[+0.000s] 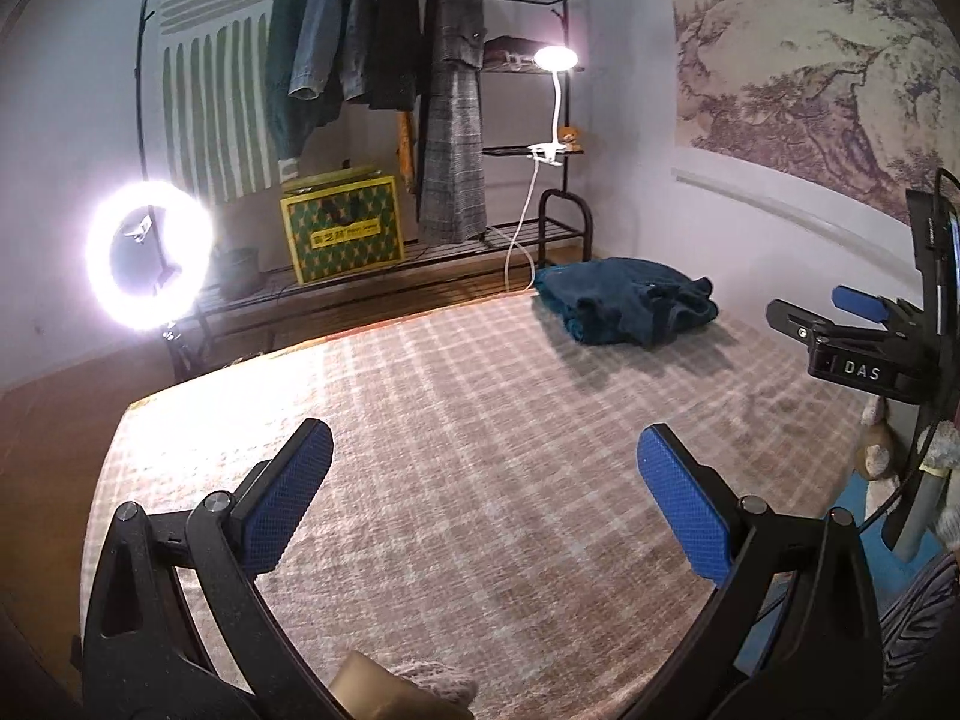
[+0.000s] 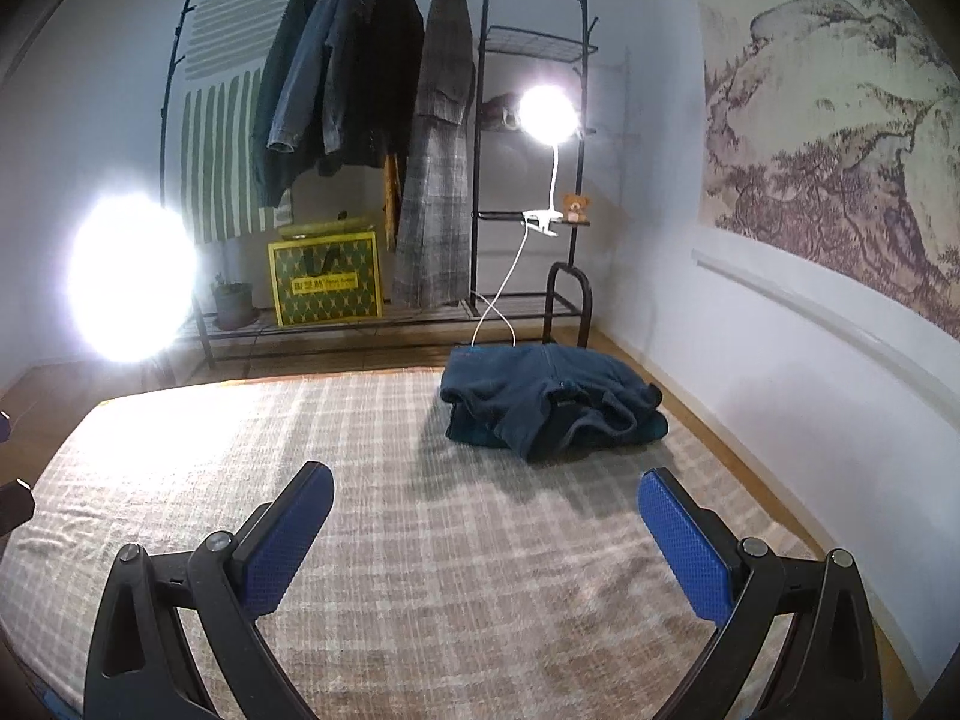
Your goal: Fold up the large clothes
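A dark blue garment [image 2: 549, 399] is seen lying in a loose, partly folded heap at the far right corner of a bed covered by a checked blanket [image 2: 372, 480], close to the wall and just before the clothes rack [image 2: 480, 120]. A second, teal-coloured layer appears to be tucked under it, though whether that is a separate piece cannot be told.

Both tools are held released and empty above the bare near half of the blanket. The left hand-held gripper [image 1: 486, 492] is spread wide, with nothing between its blue pads. The right hand-held gripper [image 2: 486, 534] is spread just as wide and is also empty.

From each view the garment lies ahead and to the right. Its long axis is judged to run roughly across the bed, left to right. In the right wrist view it looks larger and closer, so the right hand-held gripper is judged to be the nearer one. The heap is well apart from both, so a forward reach is called for first.
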`<action>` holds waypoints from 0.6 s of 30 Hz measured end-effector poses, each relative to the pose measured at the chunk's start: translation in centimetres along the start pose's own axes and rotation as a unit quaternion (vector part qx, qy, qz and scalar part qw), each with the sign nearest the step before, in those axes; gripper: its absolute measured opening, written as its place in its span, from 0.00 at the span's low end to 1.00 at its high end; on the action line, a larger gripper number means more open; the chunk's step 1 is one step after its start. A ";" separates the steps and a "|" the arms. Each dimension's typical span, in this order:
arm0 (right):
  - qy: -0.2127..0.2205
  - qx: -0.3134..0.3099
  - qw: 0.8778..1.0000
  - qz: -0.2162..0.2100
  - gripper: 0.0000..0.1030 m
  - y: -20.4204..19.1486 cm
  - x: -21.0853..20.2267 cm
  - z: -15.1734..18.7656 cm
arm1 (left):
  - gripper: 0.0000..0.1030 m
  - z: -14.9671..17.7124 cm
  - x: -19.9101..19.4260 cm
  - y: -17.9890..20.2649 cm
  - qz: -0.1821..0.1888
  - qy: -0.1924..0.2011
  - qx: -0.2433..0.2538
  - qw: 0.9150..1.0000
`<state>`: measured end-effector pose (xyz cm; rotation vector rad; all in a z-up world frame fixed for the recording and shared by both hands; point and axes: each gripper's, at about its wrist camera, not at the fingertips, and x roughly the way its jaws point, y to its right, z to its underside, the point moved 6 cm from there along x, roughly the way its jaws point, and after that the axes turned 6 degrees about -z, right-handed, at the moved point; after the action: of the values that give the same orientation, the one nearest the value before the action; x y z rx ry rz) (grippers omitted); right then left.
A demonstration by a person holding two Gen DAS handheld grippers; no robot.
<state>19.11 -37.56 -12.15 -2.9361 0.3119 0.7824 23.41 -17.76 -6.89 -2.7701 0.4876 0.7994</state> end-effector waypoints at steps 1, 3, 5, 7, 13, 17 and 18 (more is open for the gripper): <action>-0.004 0.002 1.000 -0.001 1.00 0.1 0.2 0.2 | 1.00 0.1 0.1 -0.1 -0.004 -0.003 0.000 1.000; -0.011 0.004 1.000 0.001 1.00 0.2 0.6 0.5 | 1.00 0.2 0.4 -0.2 -0.012 -0.007 0.002 1.000; -0.016 0.006 1.000 0.002 1.00 0.3 0.8 0.8 | 1.00 0.3 0.4 -0.3 -0.017 -0.007 0.003 1.000; -0.017 0.008 1.000 0.004 1.00 0.4 0.9 0.9 | 1.00 0.2 0.3 -0.3 -0.019 -0.006 0.004 1.000; -0.012 0.005 1.000 0.007 1.00 0.2 0.6 0.7 | 1.00 0.0 0.2 -0.8 -0.024 -0.002 -0.003 1.000; -0.012 0.006 1.000 0.003 1.00 0.1 0.6 0.7 | 1.00 0.1 0.2 -0.9 -0.024 -0.005 -0.008 1.000; -0.013 0.006 1.000 0.002 1.00 0.1 0.6 0.6 | 1.00 0.0 0.2 -1.0 -0.023 -0.004 -0.007 1.000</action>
<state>19.32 -37.71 -13.03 -2.9128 0.3202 0.8151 23.96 -16.94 -6.92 -2.7784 0.4157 0.8058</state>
